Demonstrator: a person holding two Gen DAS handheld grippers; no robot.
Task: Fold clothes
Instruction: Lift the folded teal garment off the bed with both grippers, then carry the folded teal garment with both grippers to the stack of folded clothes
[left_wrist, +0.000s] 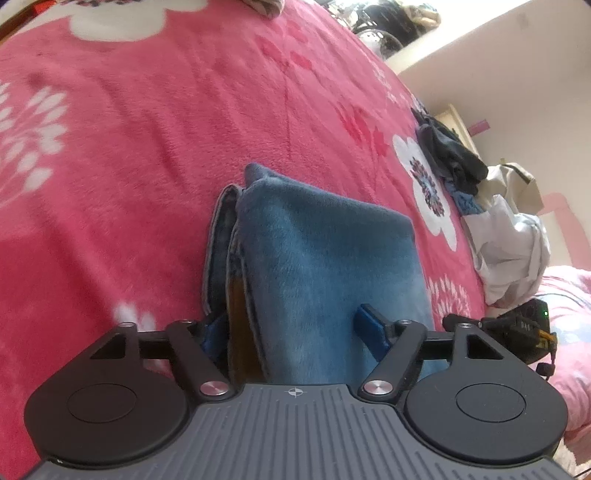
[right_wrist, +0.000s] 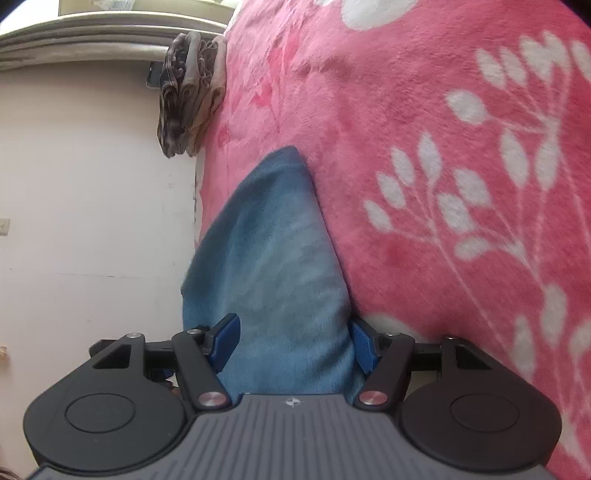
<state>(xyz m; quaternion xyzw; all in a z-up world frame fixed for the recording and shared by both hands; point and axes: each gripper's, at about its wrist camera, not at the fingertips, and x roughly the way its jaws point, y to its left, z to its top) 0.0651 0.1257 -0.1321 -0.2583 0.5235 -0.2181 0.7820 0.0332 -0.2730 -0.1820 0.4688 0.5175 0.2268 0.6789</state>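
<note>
A folded pair of blue jeans lies on the pink flowered blanket. My left gripper has its blue fingers on either side of the jeans' near end and grips the thick folded bundle. In the right wrist view the jeans run forward from between the blue pads. My right gripper is shut on that end of the jeans, beside the blanket.
A pile of dark, white and beige clothes lies at the bed's right edge. The other gripper's black body shows at the right. A folded grey patterned garment sits at the bed's far edge by a white wall.
</note>
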